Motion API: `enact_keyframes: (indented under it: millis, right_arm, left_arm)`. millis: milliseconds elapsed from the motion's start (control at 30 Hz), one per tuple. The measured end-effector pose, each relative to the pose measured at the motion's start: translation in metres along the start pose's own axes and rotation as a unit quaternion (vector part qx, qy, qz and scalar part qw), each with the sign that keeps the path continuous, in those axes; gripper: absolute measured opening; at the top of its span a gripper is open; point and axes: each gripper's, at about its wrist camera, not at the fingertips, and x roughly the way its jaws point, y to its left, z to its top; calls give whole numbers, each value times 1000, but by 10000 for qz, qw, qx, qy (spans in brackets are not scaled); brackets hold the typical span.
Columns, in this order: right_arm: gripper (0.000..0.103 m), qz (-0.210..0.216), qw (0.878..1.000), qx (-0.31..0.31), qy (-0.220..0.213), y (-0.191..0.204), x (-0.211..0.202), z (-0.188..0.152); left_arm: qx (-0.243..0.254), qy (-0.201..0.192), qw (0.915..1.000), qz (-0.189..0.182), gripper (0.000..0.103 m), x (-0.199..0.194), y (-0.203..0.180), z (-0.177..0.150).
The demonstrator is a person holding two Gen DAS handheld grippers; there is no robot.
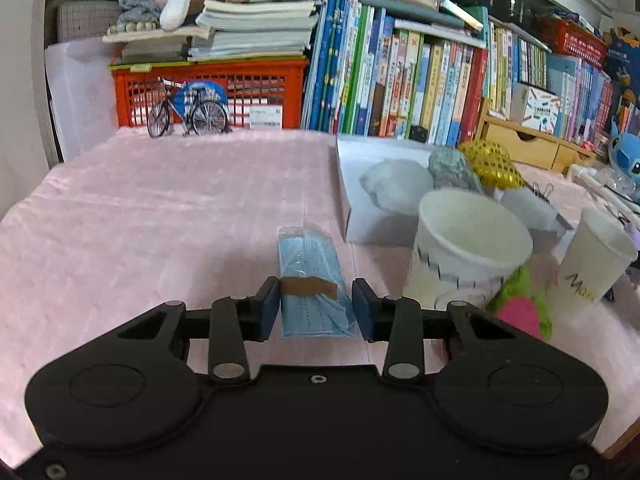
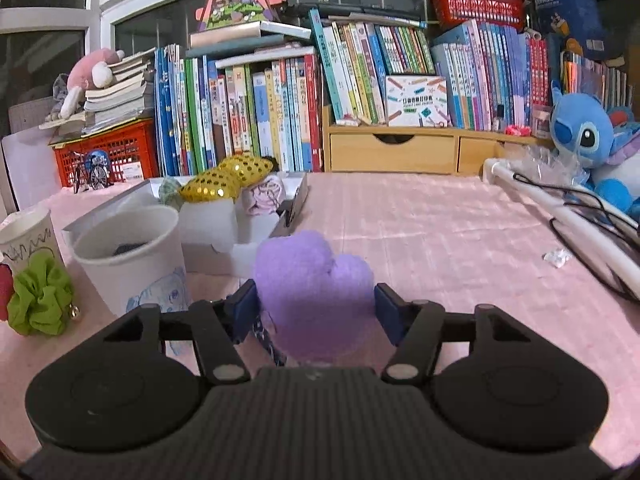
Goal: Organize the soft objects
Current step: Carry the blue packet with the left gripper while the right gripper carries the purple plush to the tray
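— Soft things first: where are they right now?

— One is in each of my claws. My left claw (image 1: 316, 308) is pinching a blue face mask pack (image 1: 310, 280) in clear wrap, with a strip of brown tape across it. Both blue pads press its sides, and the pack points away from me over the pink surface (image 1: 160, 208).

— And the right?

— My right claw (image 2: 316, 308) is clamped on a purple plush heart (image 2: 312, 284). The pads (image 2: 245, 312) squeeze its lower sides and the two rounded lobes bulge up above them. A dark patterned strip hangs under it; I cannot tell what that is.

— What sits nearby?

— A white box (image 1: 360, 216) stands just beyond the mask pack, to its right. Inside it I see a grey fluffy ball (image 1: 396, 184), a gold sequined cushion (image 2: 224, 180) and a pale pink bundle (image 2: 264, 196). In front of the box stand two paper cups: a white cup with a blue drawing (image 2: 132, 264), something dark in its bottom, and a cup with a zigzag line (image 2: 28, 240) beside it.

— Anything soft outside the box?

— A green scrunchie (image 2: 40, 296) lies on the surface against the zigzag cup, touching a pink-red piece at its side. A blue plush toy (image 2: 592, 140) sits at the far right edge, by a white tube and black cable.
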Motion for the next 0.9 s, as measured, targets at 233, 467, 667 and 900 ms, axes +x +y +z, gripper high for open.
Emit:
enact_keyframes:
  millis: [233, 467, 667, 900]
  right_arm:
    - [65, 3, 9999, -55, -161, 2, -1, 26]
    - [65, 181, 9995, -155, -214, 12, 4, 58]
    - [65, 504, 9985, -178, -135, 29, 19, 89]
    - [65, 854, 9957, -354, -65, 59, 41, 121]
  left_arm:
    - [5, -188, 9998, -60, 37, -4, 0, 37]
    - [152, -225, 9991, -321, 37, 0, -11, 72]
    - [375, -155, 9984, -382, 37, 16, -29, 95]
    - [477, 41, 9978, -463, 37, 38, -43, 119]
